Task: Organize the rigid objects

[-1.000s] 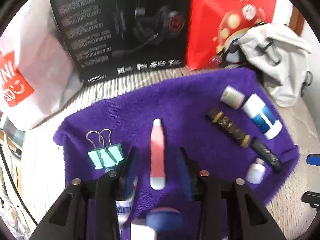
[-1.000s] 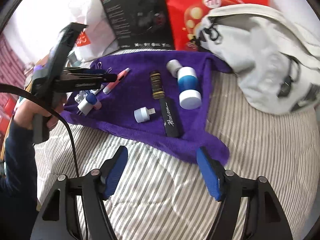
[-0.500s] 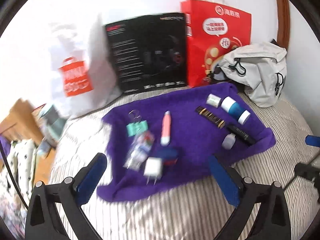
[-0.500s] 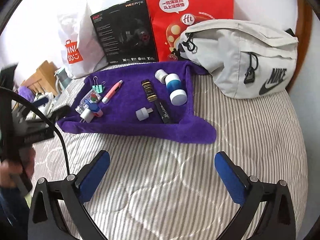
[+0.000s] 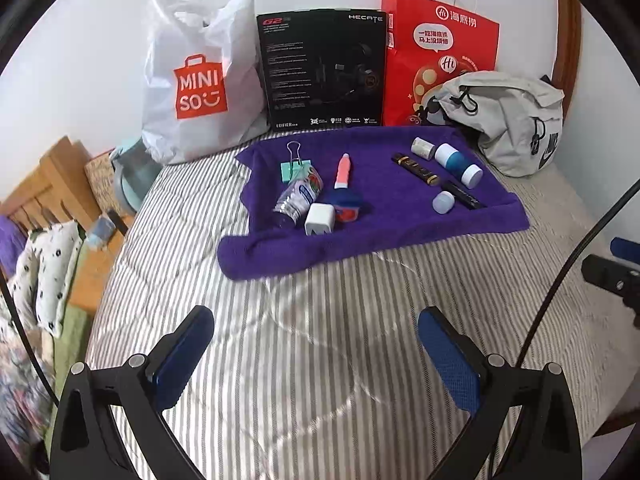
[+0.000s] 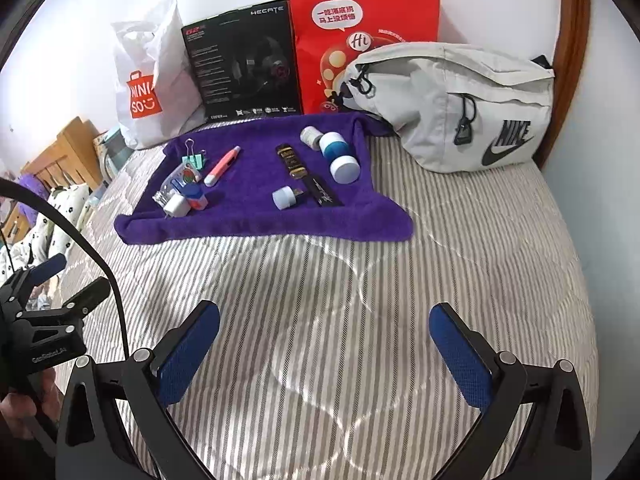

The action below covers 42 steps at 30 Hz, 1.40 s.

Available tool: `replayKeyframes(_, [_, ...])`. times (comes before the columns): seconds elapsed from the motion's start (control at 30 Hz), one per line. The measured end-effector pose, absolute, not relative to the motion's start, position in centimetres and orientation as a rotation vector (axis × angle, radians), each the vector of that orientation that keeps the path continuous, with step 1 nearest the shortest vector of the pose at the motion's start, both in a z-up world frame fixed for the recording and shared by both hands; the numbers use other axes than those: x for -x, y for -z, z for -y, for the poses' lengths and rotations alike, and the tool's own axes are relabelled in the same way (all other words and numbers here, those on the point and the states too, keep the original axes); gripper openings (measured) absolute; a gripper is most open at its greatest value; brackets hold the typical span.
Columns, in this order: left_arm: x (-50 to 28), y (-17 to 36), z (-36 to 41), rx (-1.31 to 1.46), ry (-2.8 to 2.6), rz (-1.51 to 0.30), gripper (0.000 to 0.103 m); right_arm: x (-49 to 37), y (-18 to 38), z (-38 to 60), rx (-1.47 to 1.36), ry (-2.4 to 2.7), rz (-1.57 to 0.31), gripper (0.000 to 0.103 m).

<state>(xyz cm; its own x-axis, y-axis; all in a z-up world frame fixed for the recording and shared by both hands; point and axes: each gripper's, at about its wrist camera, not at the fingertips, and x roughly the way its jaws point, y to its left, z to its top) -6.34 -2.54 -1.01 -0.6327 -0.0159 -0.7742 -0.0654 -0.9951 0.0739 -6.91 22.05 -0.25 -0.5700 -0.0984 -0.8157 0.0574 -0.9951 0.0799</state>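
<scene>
Hovering over the near part of the striped bed (image 5: pixel 320 360), the left hand-held gripper (image 5: pixel 316 354) has its blue pads spread wide apart and nothing between them. Same story on the right: the right hand-held gripper (image 6: pixel 324 346) hangs above the bed with fingers wide apart, empty. At the left edge of the right wrist view a hand (image 6: pixel 24 412) grips the other tool's handle.

Past the bare stripes lies the purple towel (image 5: pixel 400 224), and every small item sits on it. Along its near left corner there's a white charger plug (image 5: pixel 320 218), touching a blue-and-orange piece (image 5: pixel 346 204) just beside it, with a clear plastic packet (image 5: pixel 298 196) lying against the plug's left side. Behind those, a pink pen (image 5: pixel 343 170) points away, and a mint binder clip (image 5: pixel 294 168) sits toward the towel's far left corner.

Over on the right half: a small white cap (image 5: pixel 443 202) nearest, touching a black stick (image 5: pixel 464 196), then a black-and-gold tube (image 5: pixel 416 164) in line with it. Toward the far right corner, a blue-and-white bottle (image 5: pixel 458 164) lies on its side beside a small grey roll (image 5: pixel 423 147).

Along the wall stand a white shopping bag (image 5: pixel 200 80), a black headset box (image 5: pixel 322 68), a red paper bag (image 5: pixel 440 52) and a grey waist bag (image 5: pixel 516 116).
</scene>
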Motion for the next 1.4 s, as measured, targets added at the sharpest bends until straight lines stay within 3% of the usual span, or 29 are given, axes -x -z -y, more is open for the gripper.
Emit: replayKeyframes(1.4, [2.6,-2.1,2.9,1.286,-2.824,-0.148,0.103,3.6,-1.9,-23.6,-1.426,2.788,0.052,0.103])
